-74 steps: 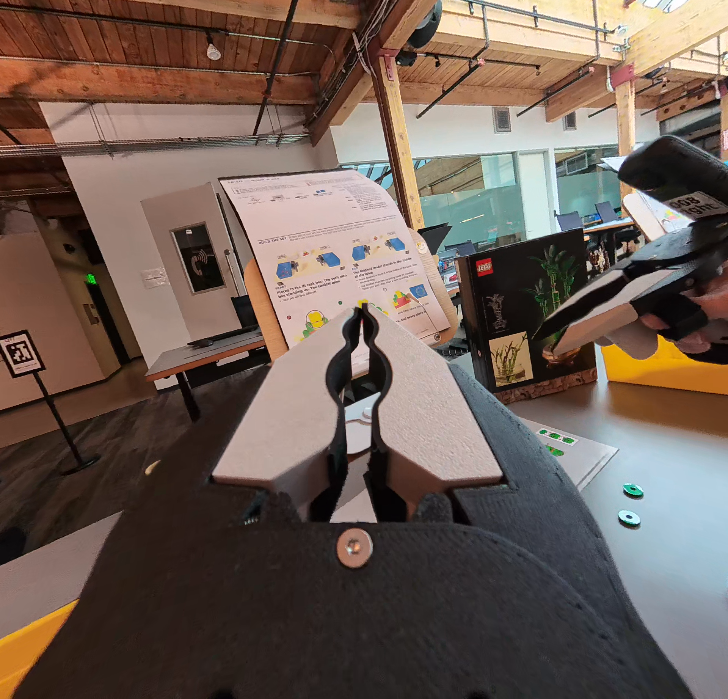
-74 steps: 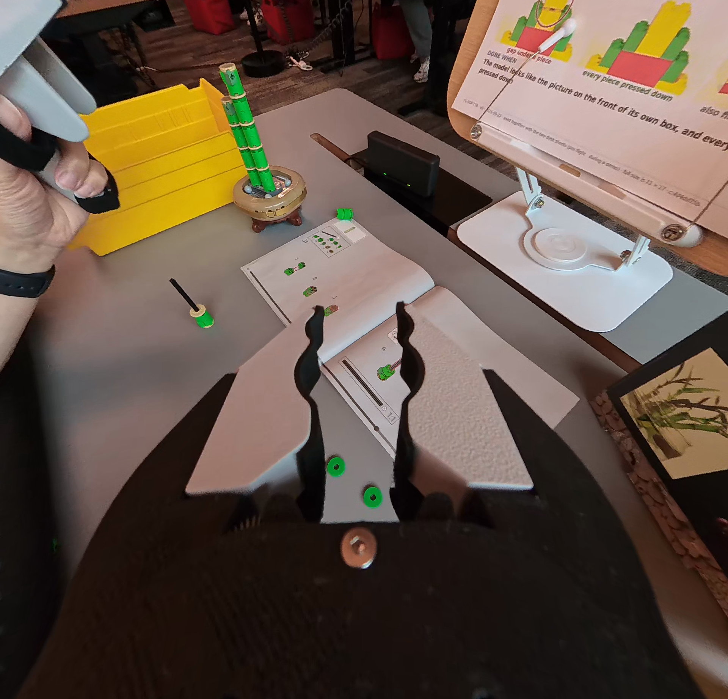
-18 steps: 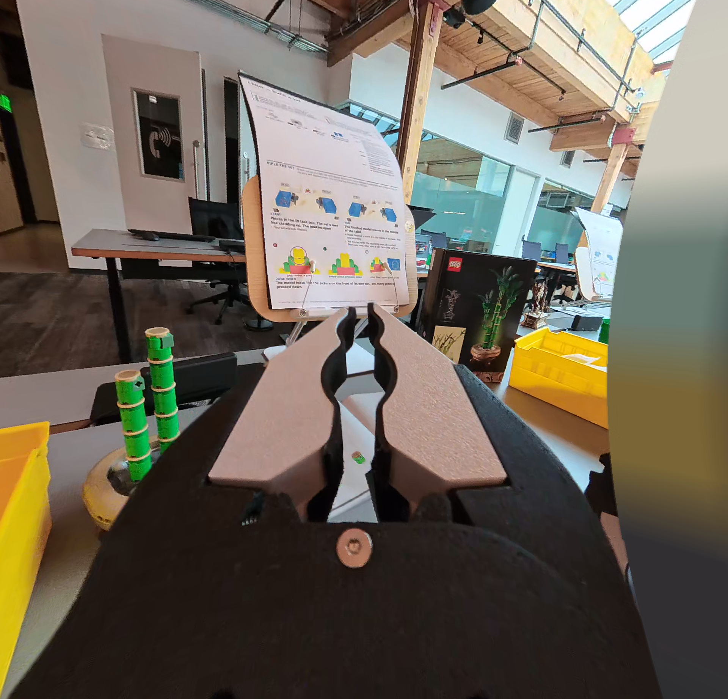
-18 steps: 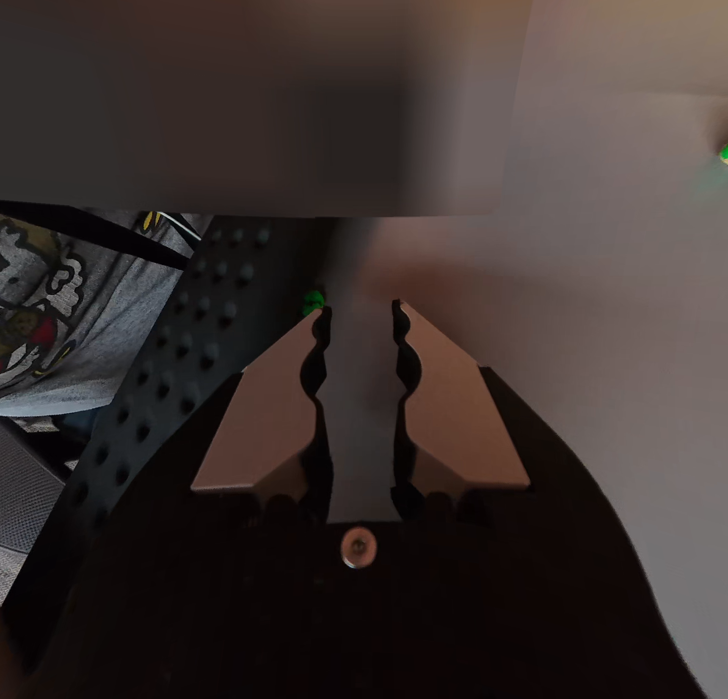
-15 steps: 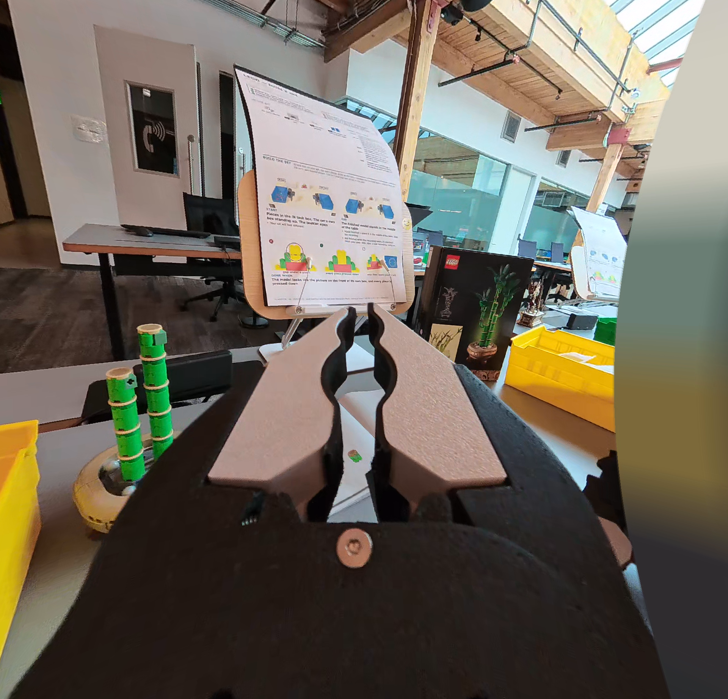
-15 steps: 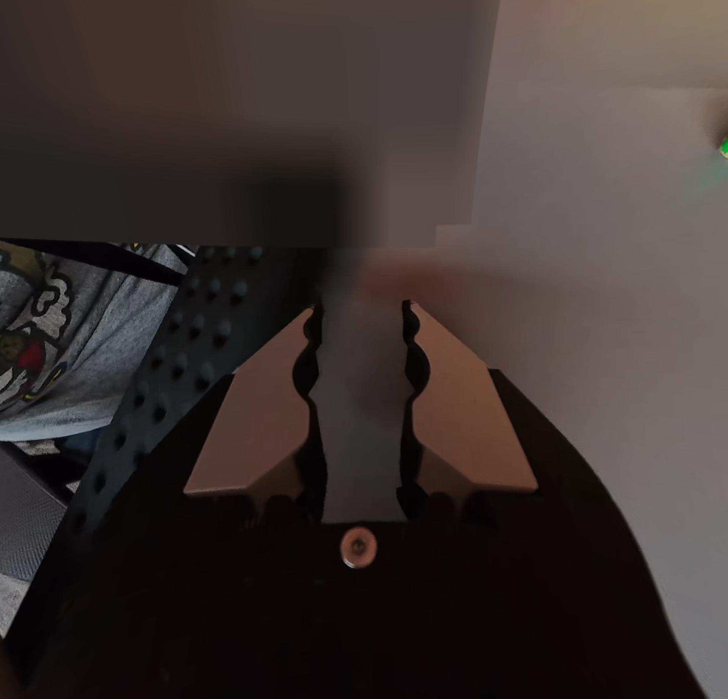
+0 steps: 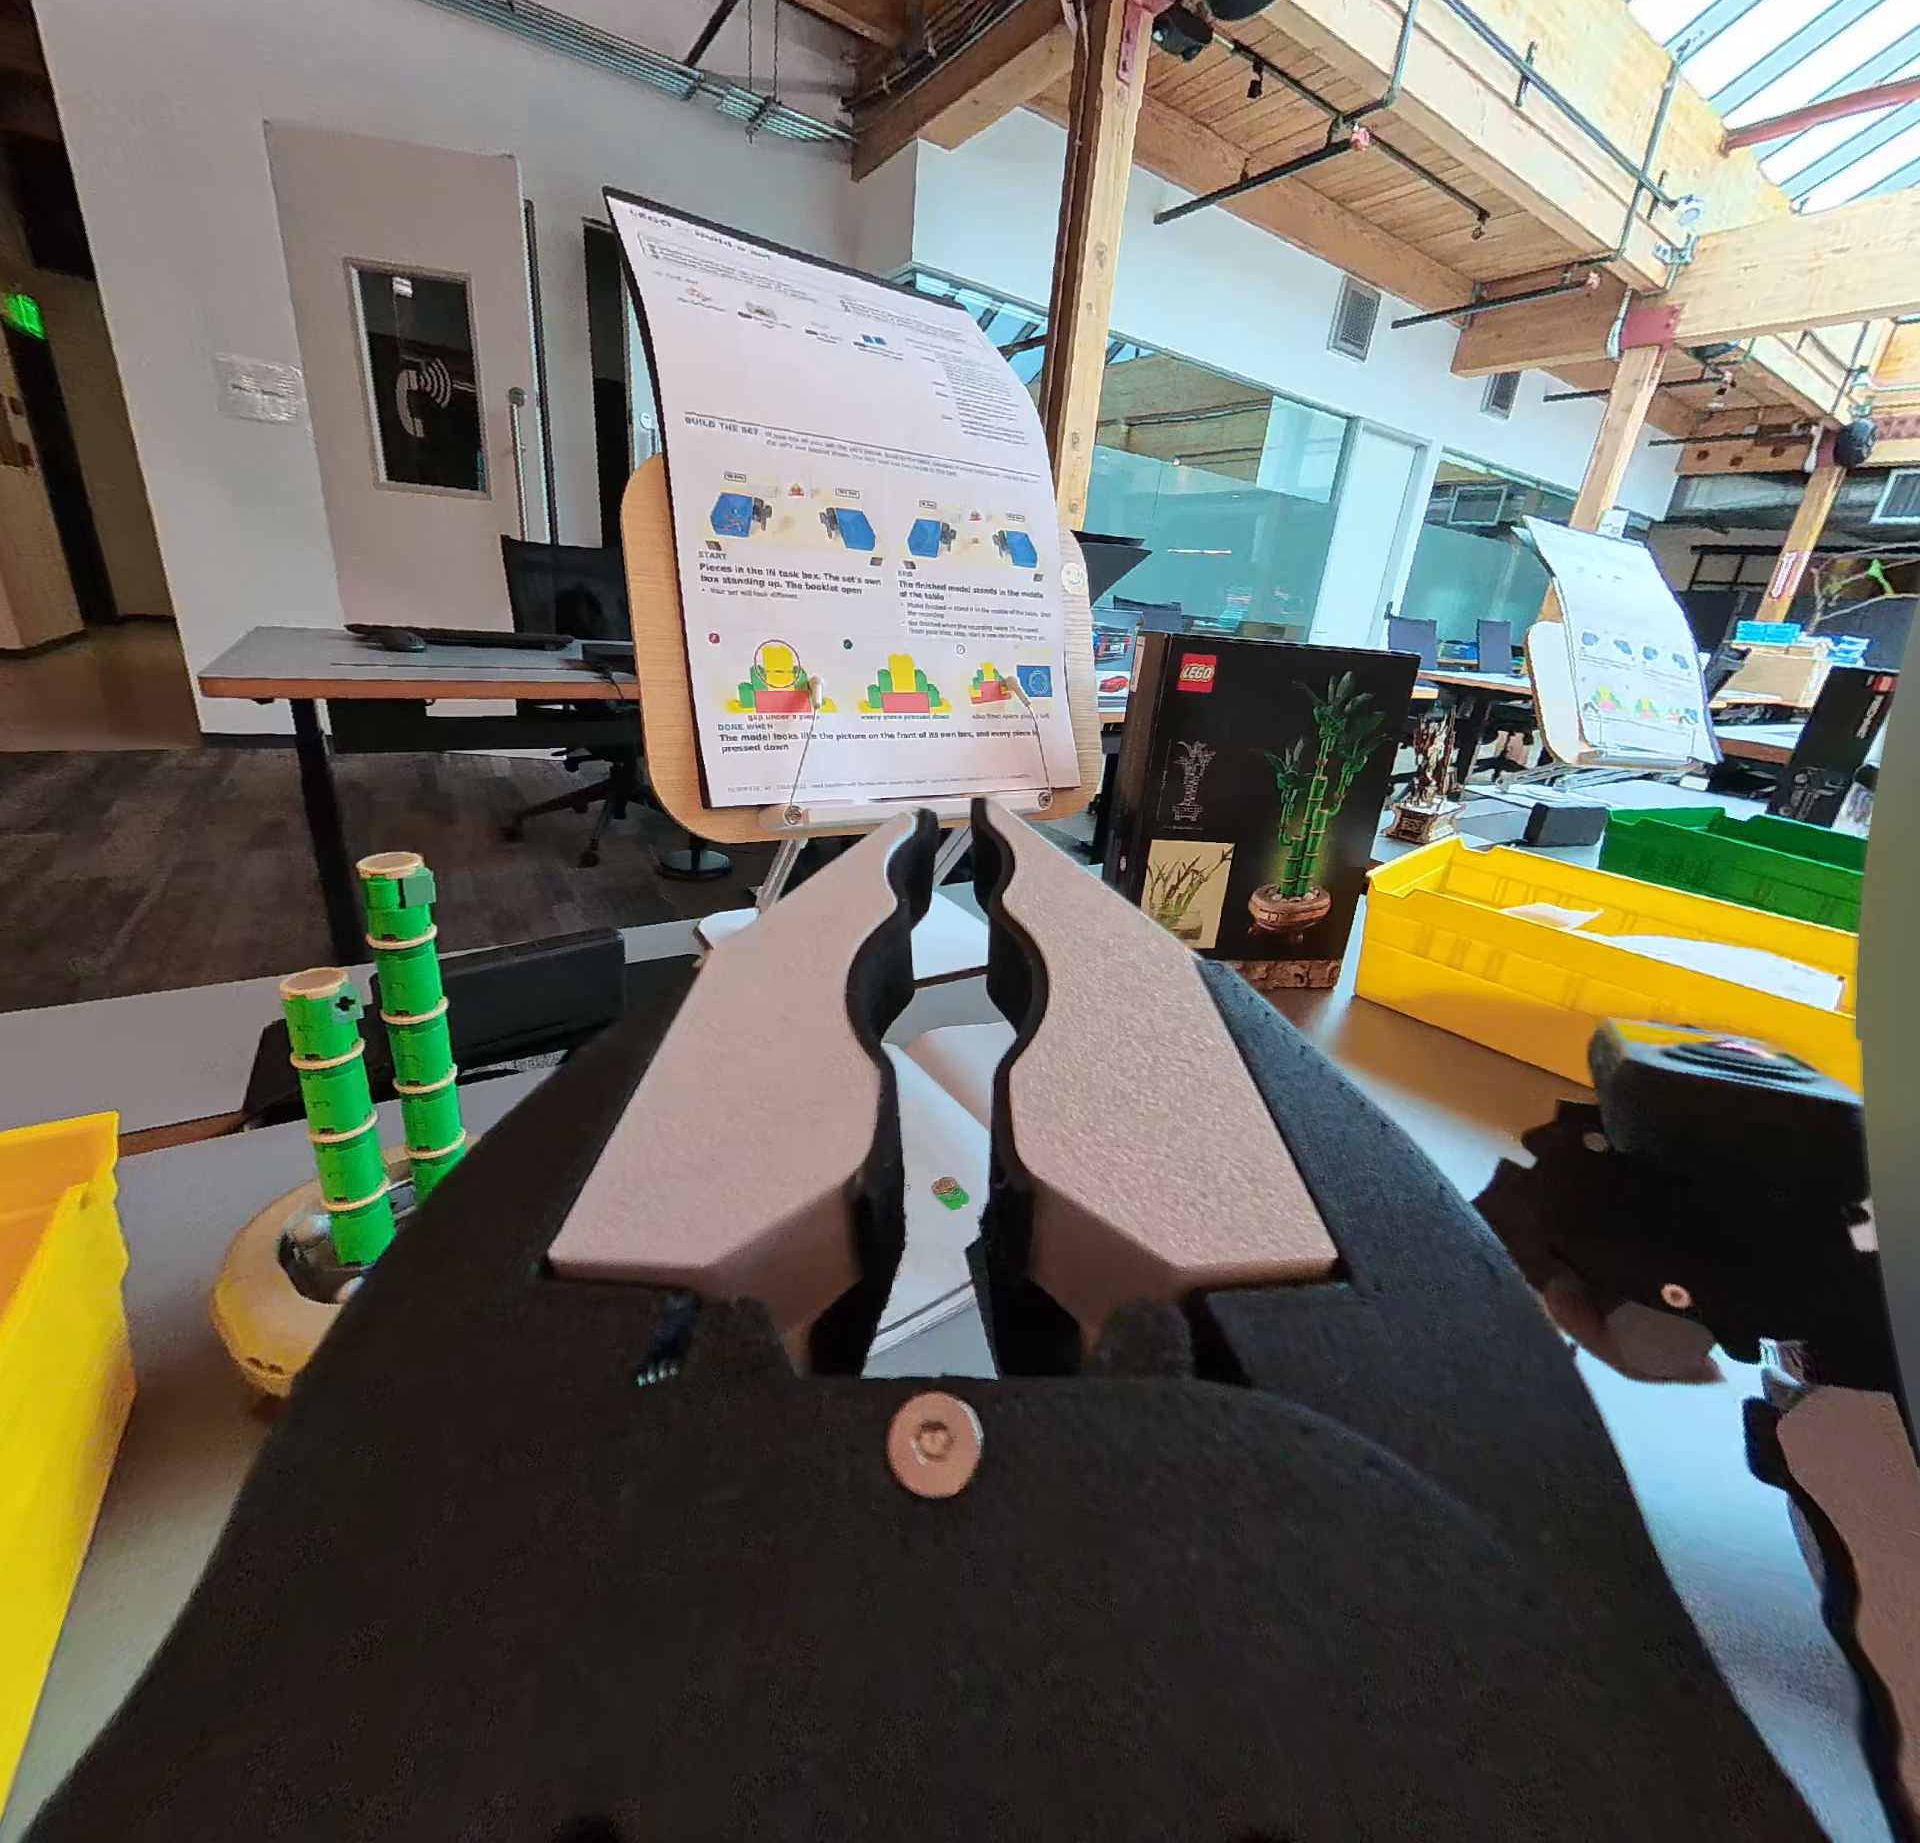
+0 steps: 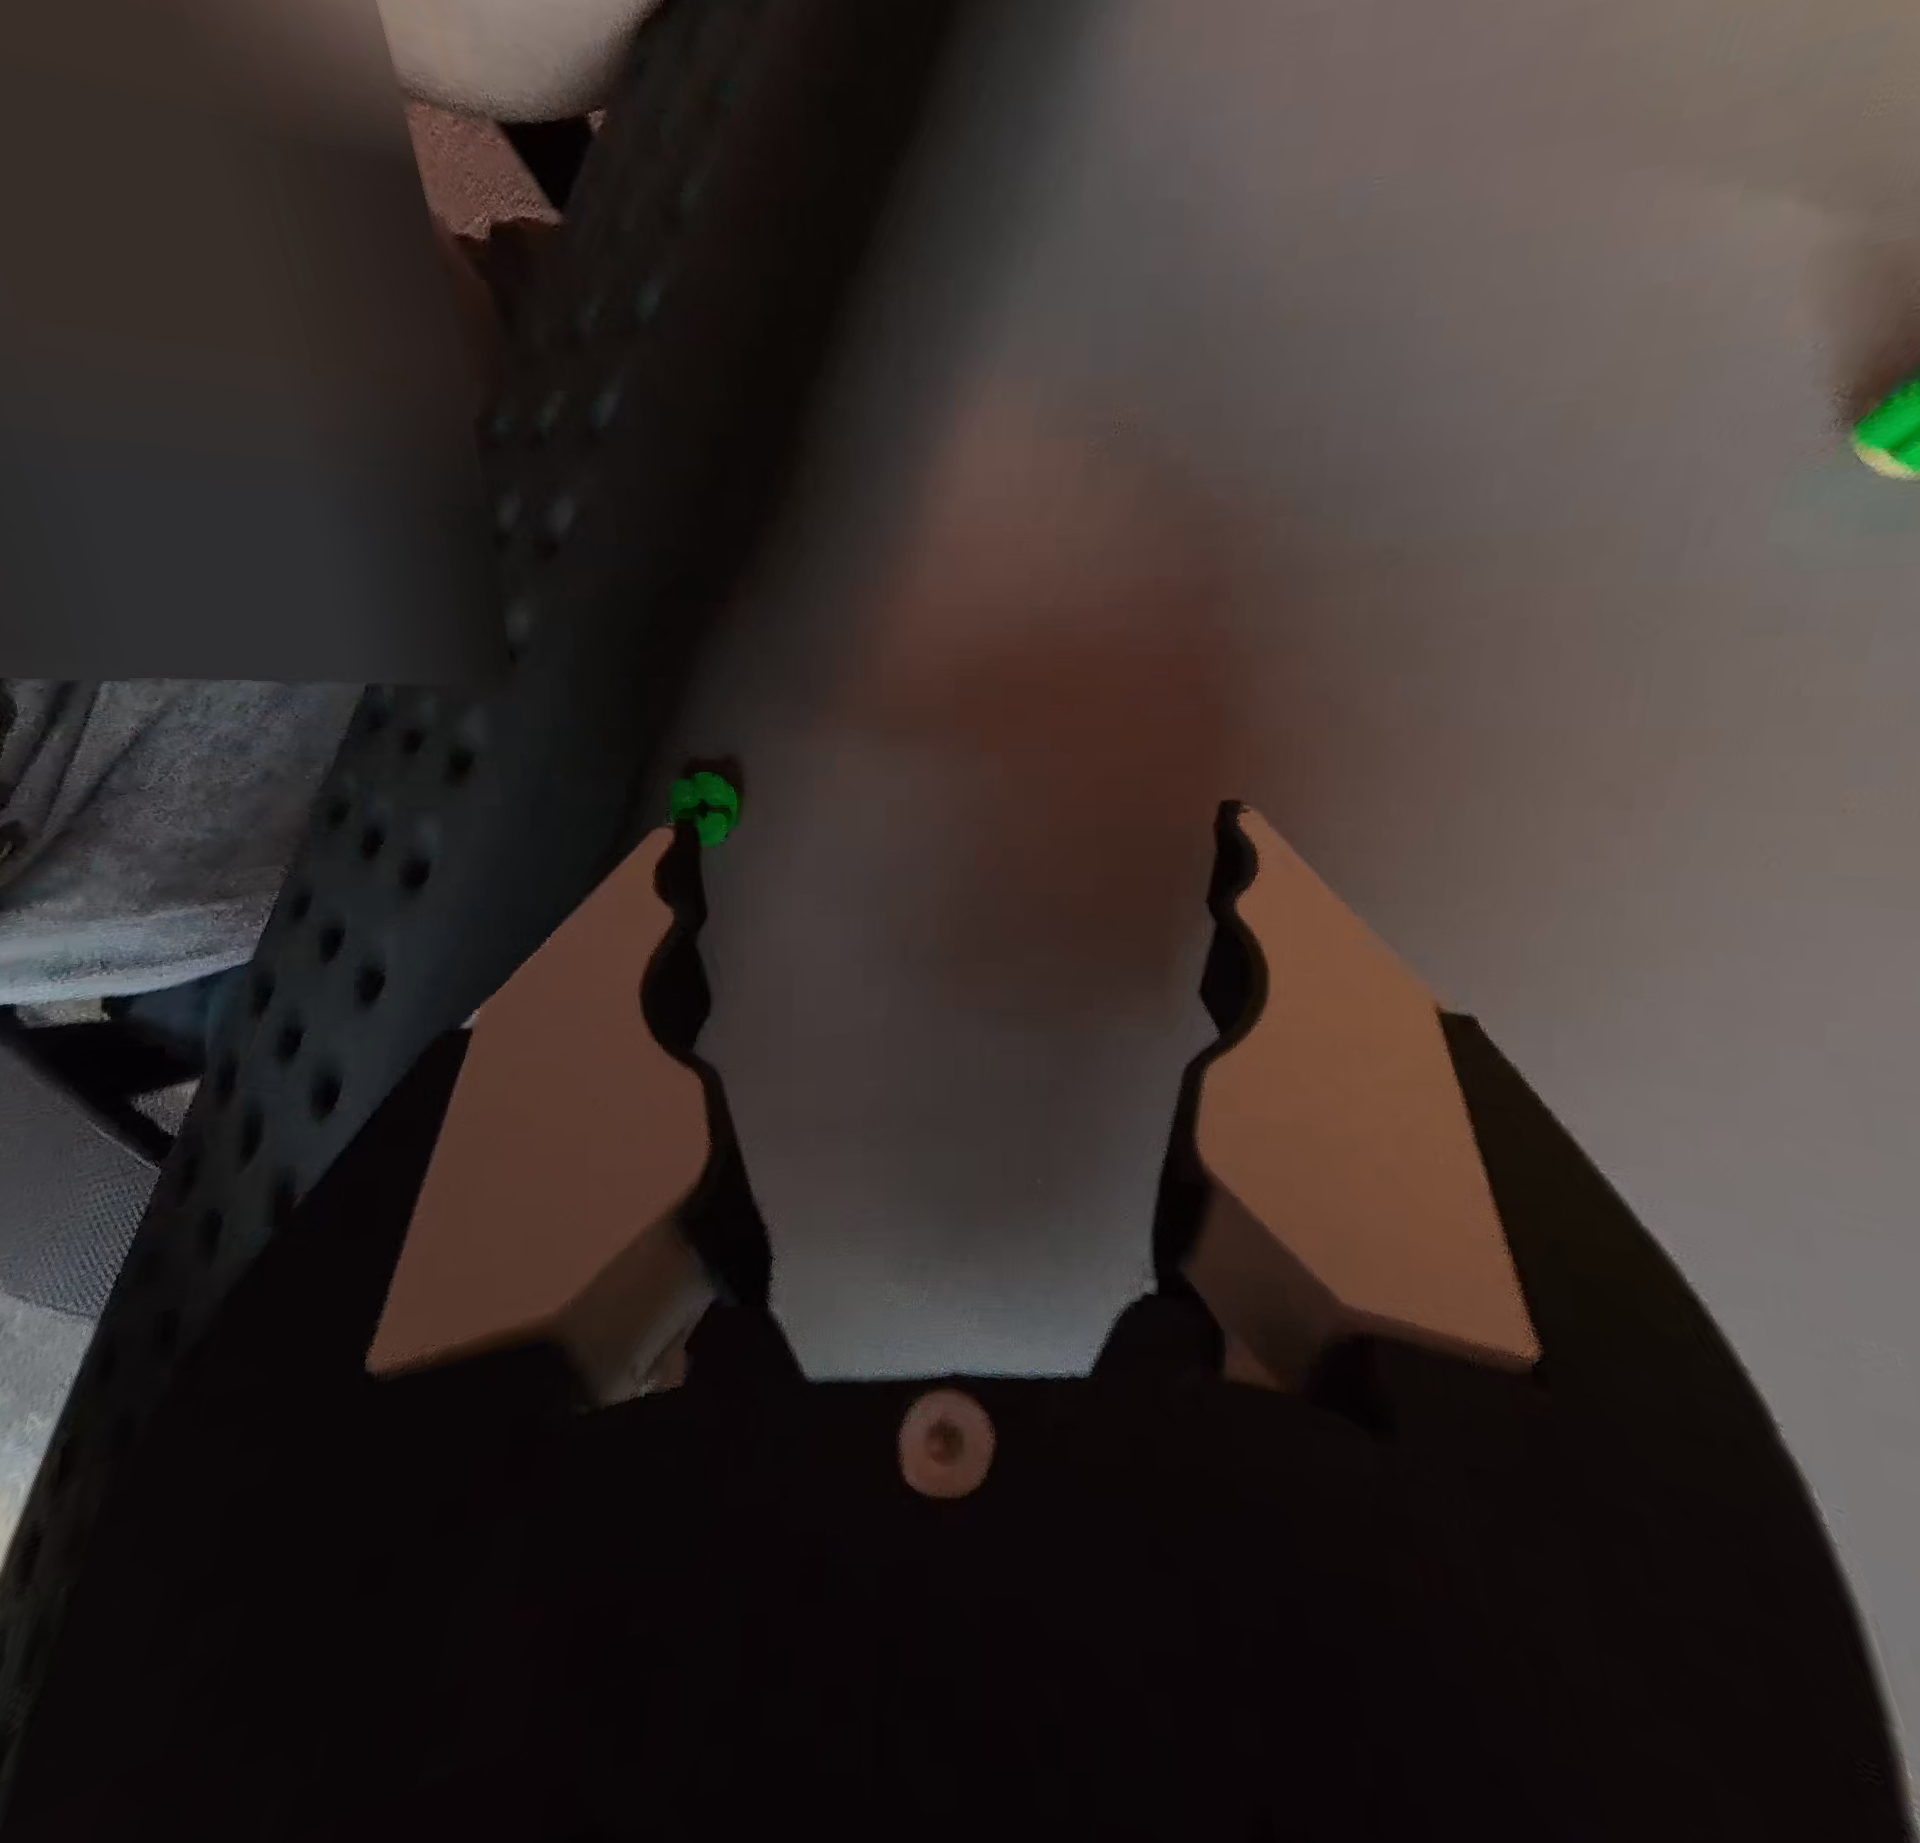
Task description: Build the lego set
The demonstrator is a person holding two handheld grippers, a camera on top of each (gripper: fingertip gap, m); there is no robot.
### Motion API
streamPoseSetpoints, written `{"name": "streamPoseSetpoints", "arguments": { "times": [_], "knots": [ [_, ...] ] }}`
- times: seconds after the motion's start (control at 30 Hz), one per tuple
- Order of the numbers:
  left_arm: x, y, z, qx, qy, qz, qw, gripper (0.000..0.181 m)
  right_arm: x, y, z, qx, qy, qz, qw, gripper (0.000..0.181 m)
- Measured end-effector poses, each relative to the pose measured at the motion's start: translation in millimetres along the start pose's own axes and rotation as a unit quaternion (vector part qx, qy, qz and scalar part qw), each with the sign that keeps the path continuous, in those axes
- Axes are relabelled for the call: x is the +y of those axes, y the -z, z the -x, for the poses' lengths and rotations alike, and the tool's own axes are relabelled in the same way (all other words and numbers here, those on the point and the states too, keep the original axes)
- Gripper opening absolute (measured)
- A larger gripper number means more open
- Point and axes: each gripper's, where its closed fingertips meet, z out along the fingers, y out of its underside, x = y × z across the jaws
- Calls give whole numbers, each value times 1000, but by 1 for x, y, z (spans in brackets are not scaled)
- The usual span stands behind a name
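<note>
In the left wrist view we start at nine o'clock, where a yellow bin sits at the frame's edge on the grey table. Just to its right stands the partly built bamboo model: two green segmented stalks, upright, rising from a round tan pot. At the centre our left gripper points to twelve o'clock, its jaws nearly together with only a thin slit between the tips and nothing held. Through that slit we see the open booklet lying flat, with a small green piece on it. Beyond the tips, an instruction sheet leans on a wooden stand. Toward two o'clock the set's box stands upright, and next to it lies another yellow bin, with a green bin behind. At four o'clock part of the other gripper's black body shows.

In the right wrist view our right gripper hangs over the bare table surface, jaws spread wide and empty. A small green stud lies just at the tip of its left finger, at eleven o'clock; we cannot tell whether they touch. Another green piece sits at the two o'clock edge.
</note>
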Motion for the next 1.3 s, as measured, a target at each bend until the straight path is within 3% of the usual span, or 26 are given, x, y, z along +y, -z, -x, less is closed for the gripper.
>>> {"name": "streamPoseSetpoints", "arguments": {
  "times": [0.17, 0.53, 0.7, 0.9, 1.03, 1.2, 1.3],
  "knots": [
    [-7, 5, 1, 13, 32, -20, 999, 5, -3, -18, -1, -3, 65, 19, 998, 117],
    [-7, 4, -6, 27, 35, -13, 999, 5, -1, -20, -5, 55, 83, -5, 995, 128],
    [-5, 3, -8, 32, 38, -8, 999, 5, 4, 1, -38, 123, 69, -5, 990, 120],
    [0, 0, -6, 29, 34, 5, 999, 6, 19, 38, -102, 216, 62, 35, 974, 111],
    [2, 0, 1, 24, 45, 5, 999, 6, 19, 44, -113, 233, 64, 45, 969, 110],
    [0, 2, 7, 19, 58, -3, 998, 6, -11, 59, -120, 257, 74, -10, 964, 115],
    [-6, 5, 10, 8, 53, -18, 998, 5, -53, 84, -158, 271, 39, -89, 958, 98]
  ]
}}
